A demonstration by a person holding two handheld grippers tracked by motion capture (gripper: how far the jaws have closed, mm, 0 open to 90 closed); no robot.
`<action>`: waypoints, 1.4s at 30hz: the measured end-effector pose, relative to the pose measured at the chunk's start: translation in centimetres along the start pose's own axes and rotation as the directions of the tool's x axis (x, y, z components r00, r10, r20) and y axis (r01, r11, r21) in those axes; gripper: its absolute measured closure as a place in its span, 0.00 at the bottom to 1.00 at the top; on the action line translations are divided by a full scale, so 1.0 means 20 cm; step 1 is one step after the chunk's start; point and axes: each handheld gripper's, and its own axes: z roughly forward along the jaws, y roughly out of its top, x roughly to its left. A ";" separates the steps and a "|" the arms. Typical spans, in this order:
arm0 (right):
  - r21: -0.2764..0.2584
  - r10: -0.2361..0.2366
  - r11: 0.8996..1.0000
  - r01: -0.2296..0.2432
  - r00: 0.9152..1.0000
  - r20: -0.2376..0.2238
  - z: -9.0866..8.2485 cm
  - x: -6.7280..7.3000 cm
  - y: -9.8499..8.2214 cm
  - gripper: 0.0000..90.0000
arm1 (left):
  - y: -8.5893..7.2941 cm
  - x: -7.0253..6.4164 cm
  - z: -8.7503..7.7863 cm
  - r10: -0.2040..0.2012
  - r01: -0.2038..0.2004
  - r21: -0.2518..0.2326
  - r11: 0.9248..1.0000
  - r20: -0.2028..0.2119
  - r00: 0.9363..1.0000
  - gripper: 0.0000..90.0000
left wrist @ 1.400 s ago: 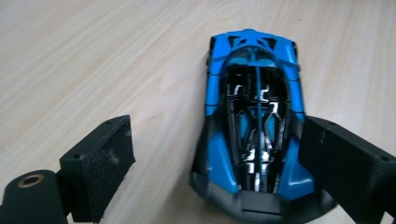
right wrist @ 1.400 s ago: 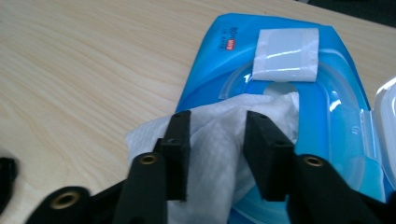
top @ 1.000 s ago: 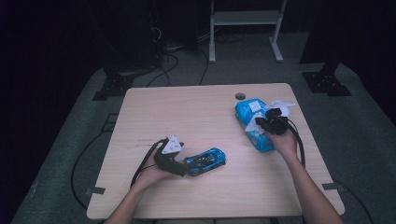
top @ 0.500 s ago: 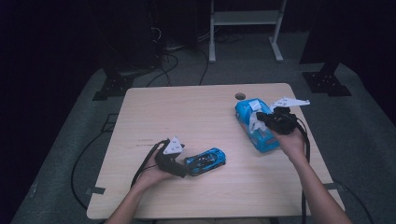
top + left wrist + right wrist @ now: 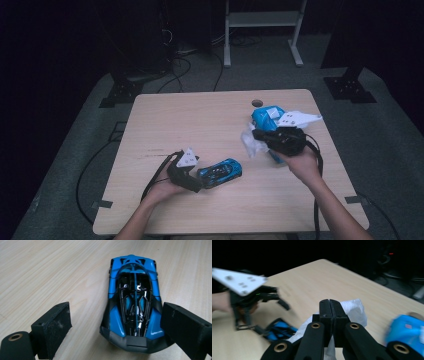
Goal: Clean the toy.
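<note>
Now we keep the left gripper (image 5: 200, 181), jaws open around the toy car (image 5: 133, 307) at table's 6 o'clock; right gripper (image 5: 329, 305), pinched on the wipe (image 5: 251, 143), pulls it from the blue pack (image 5: 265, 118) at 3 o'clock, straight and gently to avoid tearing.

Light wooden table (image 5: 210, 125), grey carpet floor (image 5: 75, 165), white metal stand (image 5: 262, 20), dark room

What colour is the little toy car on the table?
The small toy sports car is bright blue with a black middle, clearest in the left gripper view.
</note>
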 end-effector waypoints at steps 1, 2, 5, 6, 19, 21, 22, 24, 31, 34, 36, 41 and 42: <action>0.005 -0.005 1.000 0.005 1.000 -0.015 0.01 0.03 0.00 0.98 | 0.00 0.00 0.00 0.008 -0.008 0.003 1.000 0.001 1.000 0.10; 0.008 -0.012 1.000 0.012 0.999 -0.048 0.03 0.06 0.00 0.98 | 0.00 0.00 0.00 0.009 -0.009 0.004 1.000 0.001 1.000 0.10; 0.025 -0.032 0.999 0.034 0.995 -0.097 0.07 0.15 0.00 0.98 | 0.00 0.00 0.00 0.014 -0.014 0.001 1.000 0.007 1.000 0.10; 0.036 -0.016 0.999 0.022 0.990 -0.140 0.09 0.17 0.00 0.98 | 0.00 0.00 0.00 0.014 -0.014 0.000 1.000 0.008 1.000 0.10; 0.270 0.059 0.963 0.017 0.961 -0.271 0.26 0.20 -0.13 0.98 | 0.00 -0.01 0.01 0.024 -0.025 0.008 1.000 0.041 0.999 0.10; 0.311 0.094 0.950 -0.004 0.957 -0.276 0.31 0.17 -0.14 0.97 | 0.00 -0.01 0.01 0.021 -0.022 0.005 1.000 0.044 0.999 0.10; 0.325 0.099 0.946 -0.005 0.957 -0.273 0.36 0.15 -0.15 0.96 | 0.00 -0.01 0.01 0.020 -0.020 0.002 1.000 0.050 0.999 0.11; 0.345 0.042 0.938 0.040 0.973 -0.225 0.44 0.14 -0.17 0.93 | 0.00 -0.01 0.00 0.022 -0.022 0.000 1.000 0.058 0.998 0.13; 0.323 -0.016 0.944 0.063 0.989 -0.144 0.53 0.14 -0.31 0.86 | -0.01 -0.01 0.01 -0.001 0.001 0.007 1.000 0.099 0.995 0.12; 0.288 -0.045 0.954 0.084 0.990 -0.137 0.53 0.15 -0.34 0.74 | -0.01 -0.01 0.03 -0.006 0.001 0.045 0.999 0.108 0.994 0.12; 0.279 -0.058 0.956 0.096 0.988 -0.142 0.53 0.15 -0.35 0.68 | -0.02 -0.01 0.04 -0.022 0.014 0.064 0.998 0.122 0.992 0.17; 0.262 -0.058 0.961 0.090 0.990 -0.126 0.55 0.13 -0.36 0.66 | -0.02 0.00 0.05 -0.039 0.028 0.094 0.995 0.121 0.992 0.18; 0.265 -0.037 0.962 0.070 0.991 -0.127 0.56 0.12 -0.37 0.66 | -0.02 0.00 0.05 -0.039 0.028 0.099 0.995 0.119 0.992 0.18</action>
